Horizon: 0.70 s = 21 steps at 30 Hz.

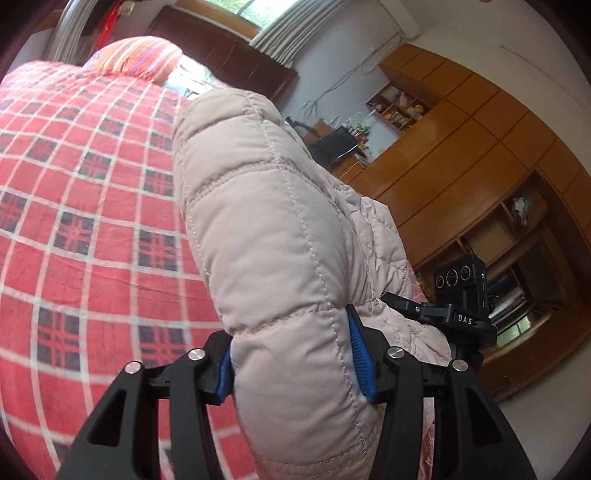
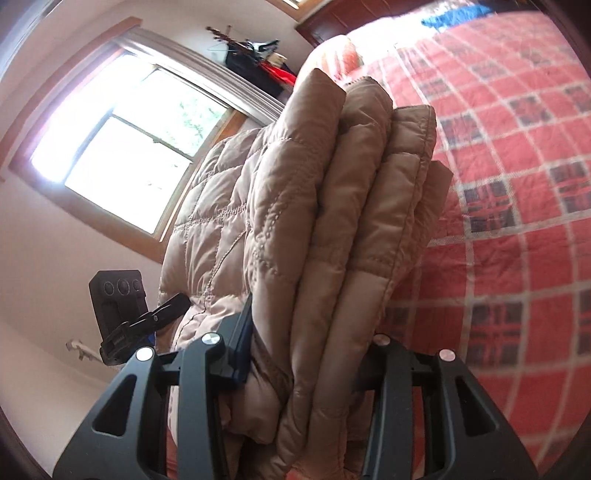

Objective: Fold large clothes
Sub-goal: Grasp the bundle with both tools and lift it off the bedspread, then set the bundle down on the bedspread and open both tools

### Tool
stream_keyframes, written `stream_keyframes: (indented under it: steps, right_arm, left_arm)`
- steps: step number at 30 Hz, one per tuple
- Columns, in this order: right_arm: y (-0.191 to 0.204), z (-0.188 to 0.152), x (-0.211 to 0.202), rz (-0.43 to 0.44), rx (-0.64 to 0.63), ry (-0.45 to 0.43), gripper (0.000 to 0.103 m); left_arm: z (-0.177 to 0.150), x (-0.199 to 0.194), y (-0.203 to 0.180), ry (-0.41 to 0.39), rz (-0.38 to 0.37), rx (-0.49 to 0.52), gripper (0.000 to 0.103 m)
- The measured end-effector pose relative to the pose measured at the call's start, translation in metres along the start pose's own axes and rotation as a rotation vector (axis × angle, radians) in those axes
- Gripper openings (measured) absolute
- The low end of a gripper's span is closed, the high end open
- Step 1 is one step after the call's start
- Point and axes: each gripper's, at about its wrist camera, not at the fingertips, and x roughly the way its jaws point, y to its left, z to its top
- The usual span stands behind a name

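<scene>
- Left wrist view: a bed under a red checked cover fills the side left of the coat; a striped pillow lies at its far end, beyond the coat's top.
- A wooden wardrobe with open shelves stands right of the coat, with a dark chair and a curtained window farther back.
- The other tool's camera block sits just right of the coat, low down.
- The left tool is clamped on a thick quilted fold of the coat, both blue pads pressed into the padding. The fold rises from the tool and blocks the middle of the view.
- Right wrist view: a bright window is left of the coat, and a rack with dark hanging things lies above it.
- The checked bed lies right of the coat.
- The left tool's camera block shows low, left of the coat.
- The right tool grips several stacked layers of the coat, spread wide around the bundle; only its left pad shows, the other is hidden behind cloth.
</scene>
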Motion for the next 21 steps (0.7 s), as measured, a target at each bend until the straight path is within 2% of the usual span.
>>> stream_keyframes:
  steps: [4,9,14,16,17,19,21]
  right_arm:
    - [-0.016,0.003,0.029,-0.022,0.025,0.019,0.039]
    - [-0.041,0.002,0.037,0.042,0.06,0.021,0.043]
    - [-0.044,-0.003,0.032,-0.016,0.066,0.008,0.073]
    - [-0.042,-0.007,0.027,-0.029,0.069,0.006,0.074]
    - [-0.041,-0.007,0.03,-0.035,0.071,0.002,0.078]
    - [-0.038,-0.017,0.015,-0.067,0.077,-0.02,0.084]
    - [-0.038,-0.027,0.003,-0.065,0.074,-0.036,0.085]
  left_arm:
    - [0.002,0.025,0.029,0.043,0.026,-0.026,0.055]
    - [-0.008,0.035,0.043,0.037,0.026,-0.014,0.068]
    - [-0.013,0.03,0.037,0.025,0.094,-0.022,0.081]
    - [-0.015,0.024,0.04,0.024,0.128,-0.032,0.087]
    - [-0.018,0.019,0.041,0.018,0.147,-0.045,0.088]
    - [-0.028,0.009,0.041,0.01,0.163,-0.071,0.089]
    - [-0.043,-0.006,0.041,-0.009,0.196,-0.078,0.089]
